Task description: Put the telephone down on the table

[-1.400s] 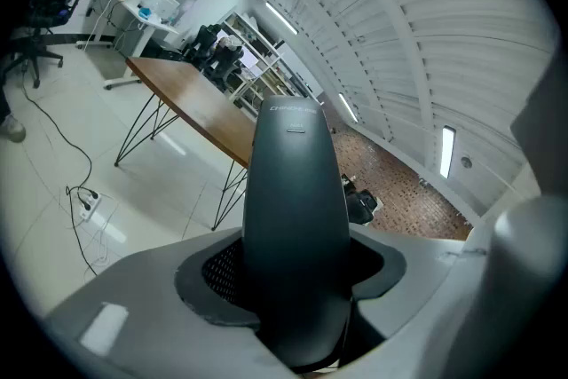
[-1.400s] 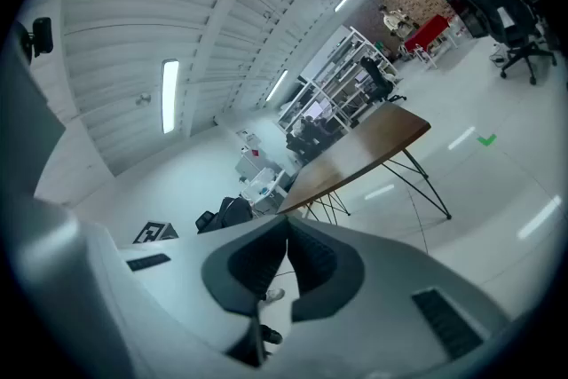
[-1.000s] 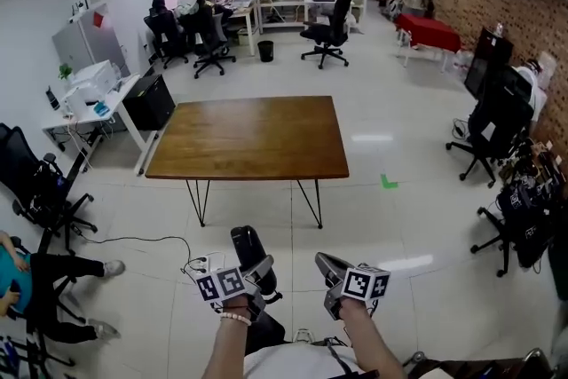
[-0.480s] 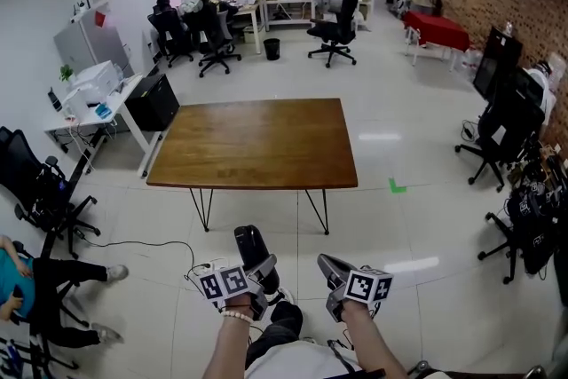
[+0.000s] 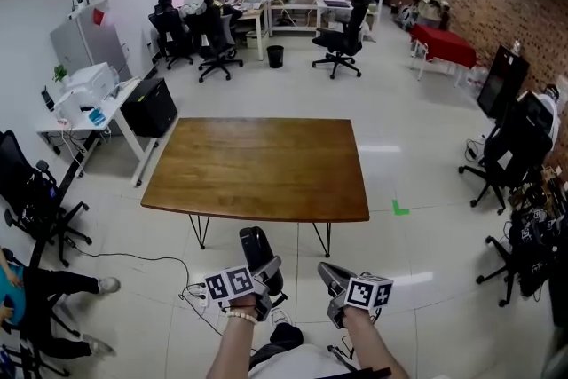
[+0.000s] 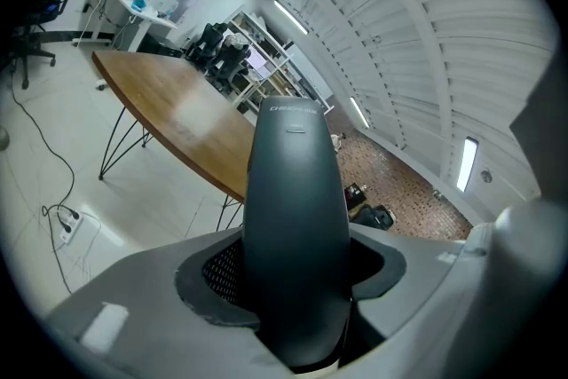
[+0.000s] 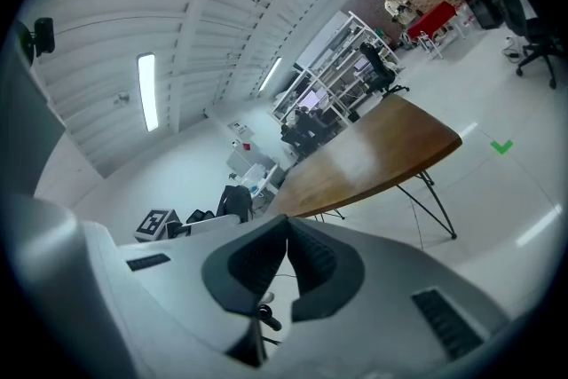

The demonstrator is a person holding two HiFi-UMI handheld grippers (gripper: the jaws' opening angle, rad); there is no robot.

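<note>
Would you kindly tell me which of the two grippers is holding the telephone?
The left gripper: its jaws clamp the dark telephone, while the right gripper is shut on nothing.

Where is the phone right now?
The phone is clamped in the left hand-held gripper, low in the head view, left of the right hand-held gripper. It is over the floor, just short of the wooden table's near edge.

the telephone (image 5: 256, 246) has come nearer the table (image 5: 257, 169).

One telephone (image 5: 253, 242), one wooden table (image 5: 257, 169), one red table (image 5: 442, 43), two claws: left claw (image 5: 265, 272), right claw (image 5: 329, 272)
</note>
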